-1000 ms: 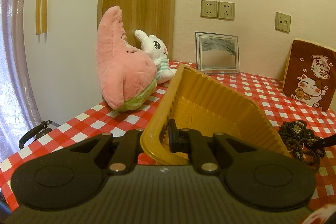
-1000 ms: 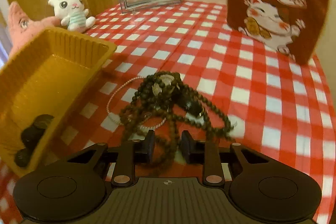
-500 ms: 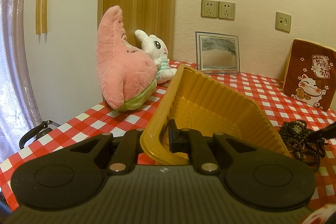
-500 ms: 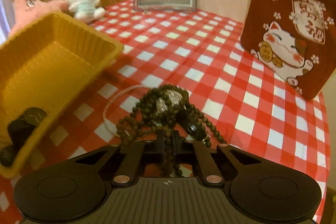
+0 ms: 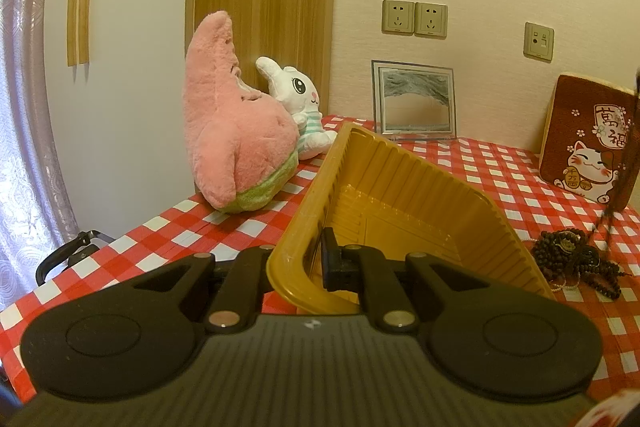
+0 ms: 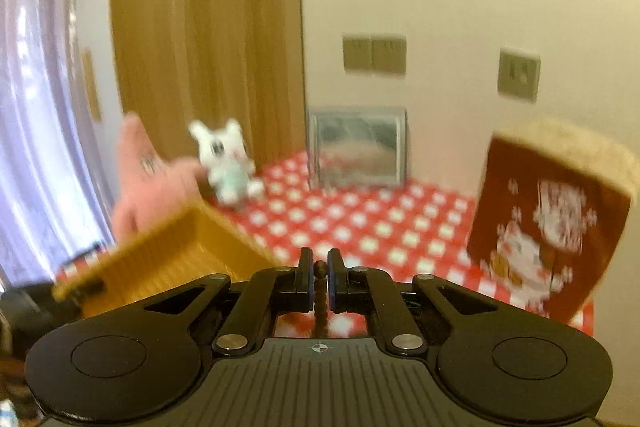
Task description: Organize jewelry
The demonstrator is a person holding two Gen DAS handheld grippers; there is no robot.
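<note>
Right wrist view: a bead strand [image 6: 319, 291] is pinched between nearly closed jaws and hangs limp, likely to swing and snag on the pile [image 5: 576, 261]. The yellow tray [image 5: 400, 211] is clamped at its rim by the left gripper [image 5: 316, 263].

- Your left wrist view sits low over the table [image 5: 472, 163], just behind the left hand-held gripper [image 5: 316, 259], which fills the lower frame, with the yellow tray [image 5: 400, 195] very near at centre.
- It faces the back wall, the plush toys [image 5: 236, 131] at centre left.
- Your right wrist view looks from higher up, along the right hand-held gripper [image 6: 319, 269], toward the same wall; it is blurred.
- Both views share the tray, the toys, the glass frame [image 5: 414, 101] [image 6: 358, 147], the cat cushion [image 5: 588, 147] [image 6: 548, 223] and the wall sockets [image 5: 414, 19].
</note>
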